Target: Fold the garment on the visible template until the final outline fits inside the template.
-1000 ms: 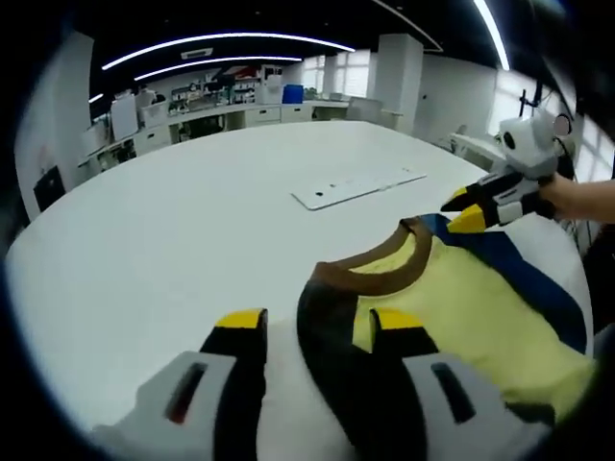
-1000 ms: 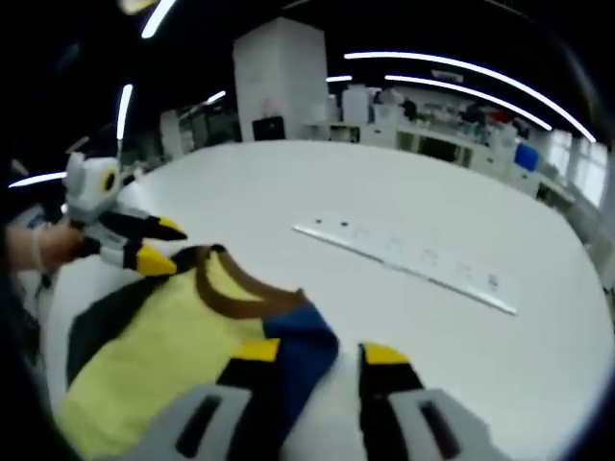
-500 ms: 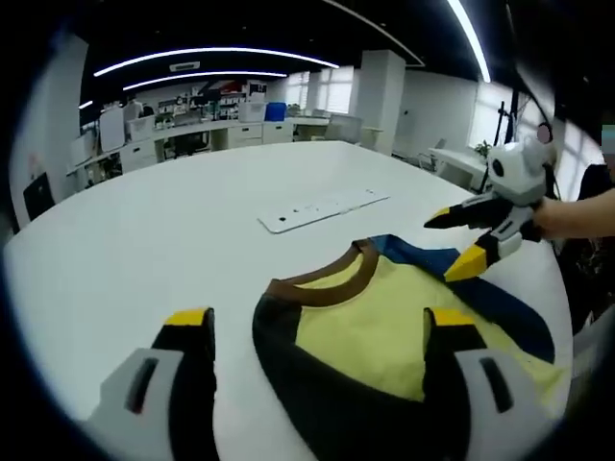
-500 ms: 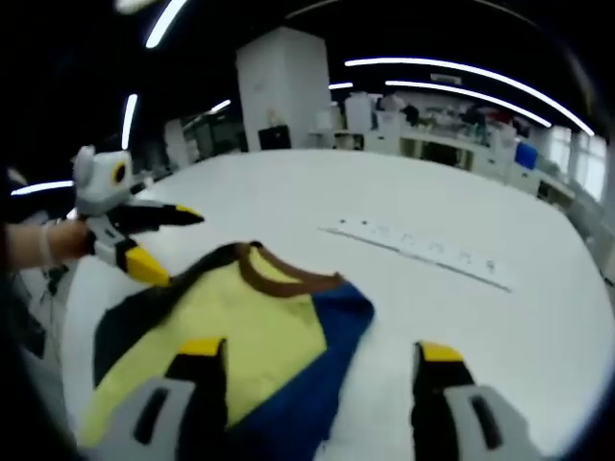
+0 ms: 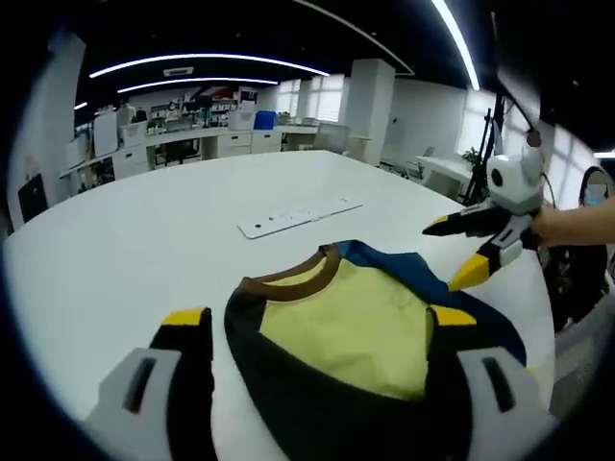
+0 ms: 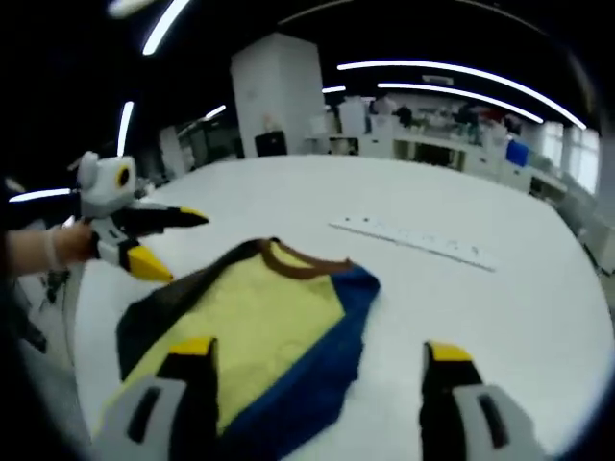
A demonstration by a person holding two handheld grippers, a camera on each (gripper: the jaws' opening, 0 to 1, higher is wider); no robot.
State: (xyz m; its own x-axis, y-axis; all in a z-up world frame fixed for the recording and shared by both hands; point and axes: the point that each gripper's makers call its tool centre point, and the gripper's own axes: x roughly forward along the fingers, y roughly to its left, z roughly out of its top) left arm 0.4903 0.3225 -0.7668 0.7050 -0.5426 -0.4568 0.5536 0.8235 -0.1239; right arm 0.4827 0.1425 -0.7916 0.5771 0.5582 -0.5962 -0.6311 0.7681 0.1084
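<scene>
A yellow garment [image 5: 351, 322] with a brown collar, a black sleeve and a blue sleeve lies flat on the white table [image 5: 144, 230]. My left gripper [image 5: 319, 319] hovers open over its black shoulder side, nothing held between the jaws. My right gripper [image 6: 321, 351] is open over the blue side of the garment [image 6: 274, 322]. Each gripper appears in the other's view: the right gripper [image 5: 456, 252] is open by the blue sleeve, and the left gripper [image 6: 173, 245] is open by the black sleeve.
A long white strip [image 5: 298, 216] with small holes lies on the table beyond the collar, also seen as the white strip [image 6: 413, 238]. A person's hand [image 5: 577, 226] holds the right gripper. Desks and shelves [image 5: 192, 134] stand far behind the table.
Both grippers' jaws have spread wide from a narrower stance at the garment's shoulders and drawn back a little. The garment now lies flatter, with more of it in view.
</scene>
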